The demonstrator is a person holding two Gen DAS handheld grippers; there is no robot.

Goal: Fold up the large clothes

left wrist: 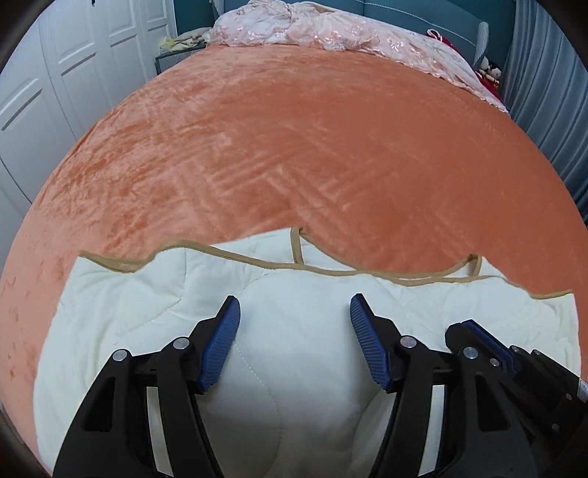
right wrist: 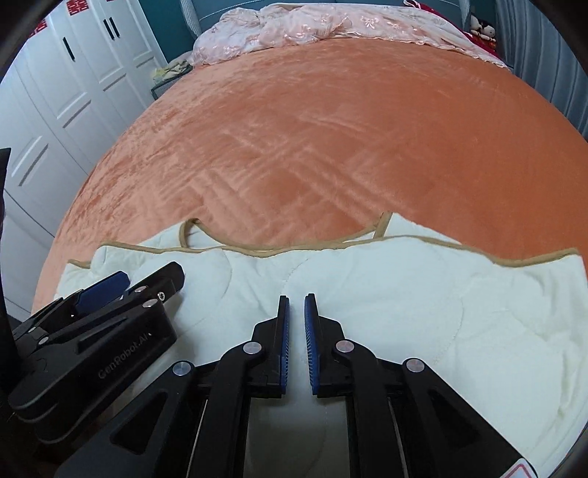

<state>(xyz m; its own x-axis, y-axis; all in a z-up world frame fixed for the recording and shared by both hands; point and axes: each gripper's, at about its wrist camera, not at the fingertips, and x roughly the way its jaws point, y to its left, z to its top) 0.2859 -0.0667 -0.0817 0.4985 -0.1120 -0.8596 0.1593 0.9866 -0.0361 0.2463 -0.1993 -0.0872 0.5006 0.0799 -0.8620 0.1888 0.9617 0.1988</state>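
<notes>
Hovering over the near half of a cream quilt lying on the orange bedspread, tan-piped edge running ragged along its far side with two small loops sticking up. Holding the left gripper wide open above the padding, nothing between its blue pads; keeping the right gripper nearly closed, pads a narrow slit apart, with no cloth visibly pinched, though hard to be sure from this angle. Judging the step as one between folds: seemingly already doubled, the piping showing two layers, and waiting for a fresh grip. Needing next to spread the hands apart toward the two ends or corners, since both are crowding the middle almost side by side, then pinching all layers together before lifting. Watching for thick slippery padding sliding out of a shallow bite, and loops snagging a finger. Leaving well apart the pink lace cover bunched at the headboard; wardrobe doors standing left, curtain right, neither blocking.
</notes>
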